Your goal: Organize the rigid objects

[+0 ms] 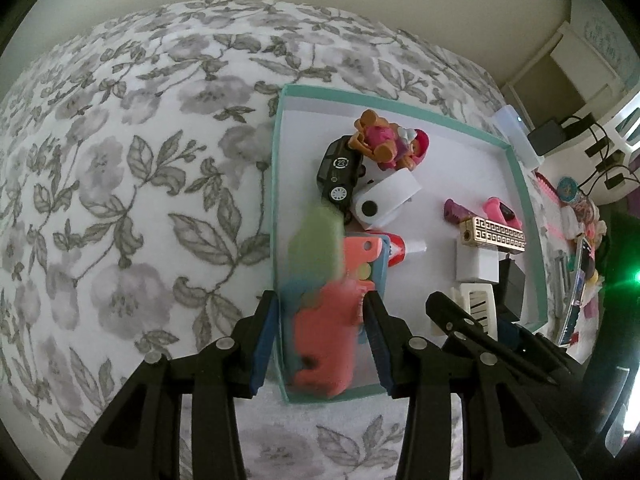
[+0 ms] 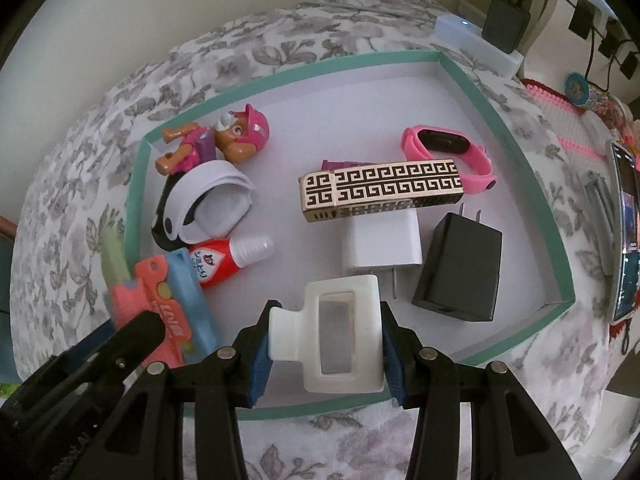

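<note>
A teal-rimmed white box (image 1: 277,208) (image 2: 520,160) lies on a floral bedspread and holds several small items. My left gripper (image 1: 320,316) stands open over the box's near-left corner, with a blurred coral, green and blue toy (image 1: 322,320) between its fingers; I cannot tell whether they touch it. My right gripper (image 2: 326,332) is shut on a white hair claw clip (image 2: 340,332), held just above the box's near edge. The right gripper also shows in the left wrist view (image 1: 480,320).
In the box lie a pink pup figure (image 2: 224,136), a black toy car (image 1: 340,172), a white tape roll (image 2: 216,204), a red tube (image 2: 224,260), a patterned gold box (image 2: 380,188), a pink watch (image 2: 448,152), a white charger (image 2: 380,244) and a black charger (image 2: 460,268). Clutter lies at the right.
</note>
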{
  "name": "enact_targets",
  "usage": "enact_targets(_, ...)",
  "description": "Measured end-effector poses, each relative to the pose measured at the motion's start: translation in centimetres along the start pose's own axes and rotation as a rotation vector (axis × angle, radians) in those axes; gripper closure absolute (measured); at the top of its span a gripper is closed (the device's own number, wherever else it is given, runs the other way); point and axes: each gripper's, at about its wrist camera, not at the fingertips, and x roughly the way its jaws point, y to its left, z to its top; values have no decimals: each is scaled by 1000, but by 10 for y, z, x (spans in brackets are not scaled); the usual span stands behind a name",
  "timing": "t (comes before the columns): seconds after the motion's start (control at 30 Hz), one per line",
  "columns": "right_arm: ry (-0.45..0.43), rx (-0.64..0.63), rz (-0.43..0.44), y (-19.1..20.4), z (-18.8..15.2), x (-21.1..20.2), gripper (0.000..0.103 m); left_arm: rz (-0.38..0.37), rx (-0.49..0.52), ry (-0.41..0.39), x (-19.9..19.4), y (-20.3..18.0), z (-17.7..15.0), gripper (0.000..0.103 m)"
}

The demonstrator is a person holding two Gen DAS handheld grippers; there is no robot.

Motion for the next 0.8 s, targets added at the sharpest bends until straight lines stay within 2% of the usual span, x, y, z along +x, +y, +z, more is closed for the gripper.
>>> enact_targets(0.1,1,3,2,0,0,1,53,-3,-10,-5,-2,2,1,53)
enact_targets(0.3,-8,-2,-7,1,1,-1,53,-11,3,-43,-15,3,1,52)
enact_targets(0.37,-11,-4,-12,2,2,0,51,6,5,-56,-18,5,1,52)
enact_targets(0.43,-15,-5,-16,2,1,-1,38,33,3,-69,-21,7,1,51)
enact_targets(0.7,-32,-7,-22,1,0,-5,38,165,-13,-118,-27,20,3,46)
enact_targets(0.77,-41,-14,-23,2,0,-7,36,214,-21,-125,-24,26,4,34)
enact_targets(0.8,-50,-19,-25,4,-1,-8,30,239,-29,-129,-23,30,4,16)
